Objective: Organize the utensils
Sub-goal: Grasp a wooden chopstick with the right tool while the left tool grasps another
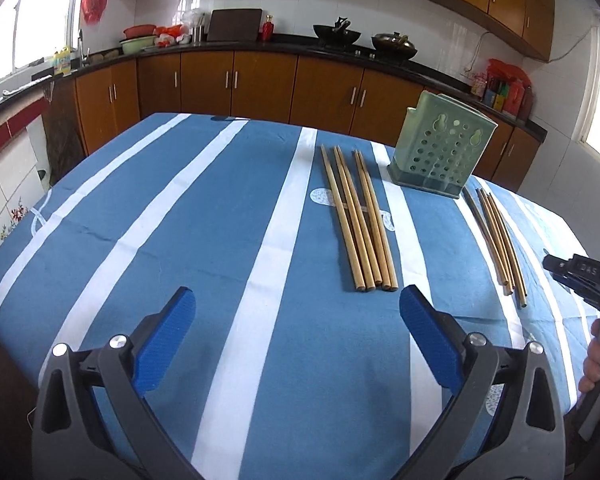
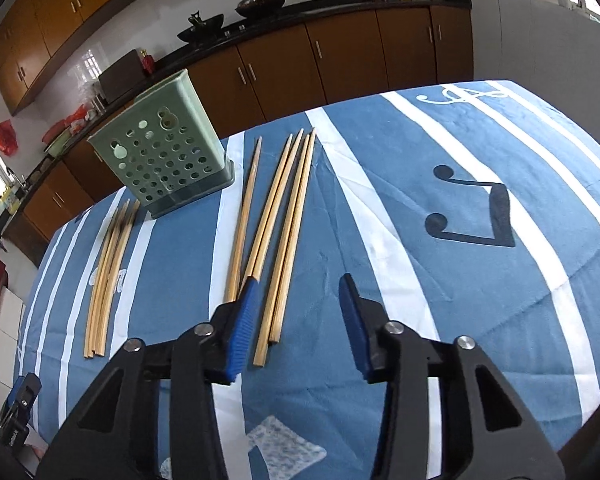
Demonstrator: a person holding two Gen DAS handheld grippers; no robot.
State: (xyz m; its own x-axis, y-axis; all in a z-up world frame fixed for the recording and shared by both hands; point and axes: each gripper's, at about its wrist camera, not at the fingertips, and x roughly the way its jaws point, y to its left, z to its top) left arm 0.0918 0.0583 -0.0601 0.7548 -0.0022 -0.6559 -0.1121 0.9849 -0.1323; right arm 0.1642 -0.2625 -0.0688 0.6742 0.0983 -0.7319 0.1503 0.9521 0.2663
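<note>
The chopsticks (image 2: 280, 240) look light, stiff and slippery; grab their middle. Both grippers' jaws are open, holding nothing.

Right gripper (image 1: 580, 276) cut off by the edge of the left wrist view, only its dark body and part of a hand (image 1: 596, 364) on the grip seen, fingertips out of frame. Near ends of two chopsticks (image 2: 256, 256) hidden behind the right gripper's blue pad (image 2: 242, 328) in the right wrist view. Inside of the green holder (image 1: 440, 148) not seen; labels on the countertop bottles (image 1: 500, 92) too small to read.
</note>
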